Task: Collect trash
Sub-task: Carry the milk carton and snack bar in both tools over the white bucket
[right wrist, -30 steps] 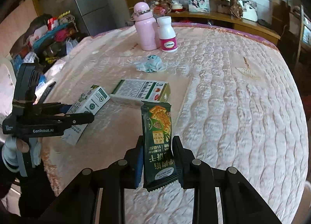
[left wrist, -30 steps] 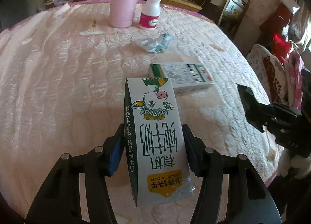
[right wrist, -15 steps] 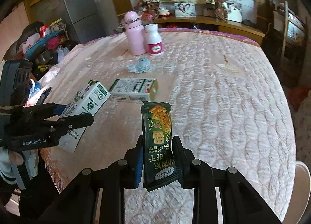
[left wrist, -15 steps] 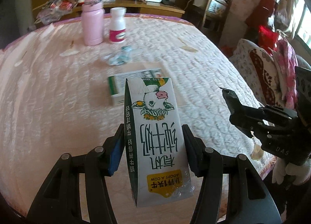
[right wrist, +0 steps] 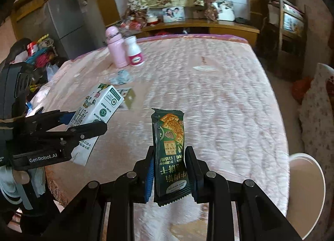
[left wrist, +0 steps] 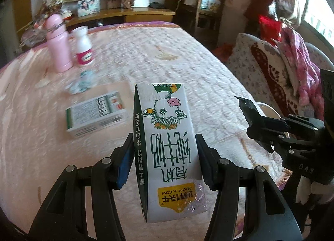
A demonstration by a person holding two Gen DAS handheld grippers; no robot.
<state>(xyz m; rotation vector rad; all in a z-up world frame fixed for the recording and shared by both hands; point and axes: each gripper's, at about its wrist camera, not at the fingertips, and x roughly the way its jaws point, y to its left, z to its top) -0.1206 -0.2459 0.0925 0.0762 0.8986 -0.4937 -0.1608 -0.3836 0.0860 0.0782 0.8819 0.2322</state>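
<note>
While angled downward, left gripper (left wrist: 165,157) clamps milk carton (left wrist: 167,136)

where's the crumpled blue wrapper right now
In the left wrist view the crumpled wrapper lies on the table's quilted cover, left of centre, between the white pill bottle behind it and the flat green-and-white box in front.

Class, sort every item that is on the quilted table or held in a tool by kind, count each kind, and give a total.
Bottles: 2, the pink bottle and the white bottle
Cartons and boxes: 2, the milk carton in the left tool and the flat box
Wrappers: 1, the biscuit packet in the right tool
Crumpled scraps: 1, the blue-white wad
Total: 6
</note>
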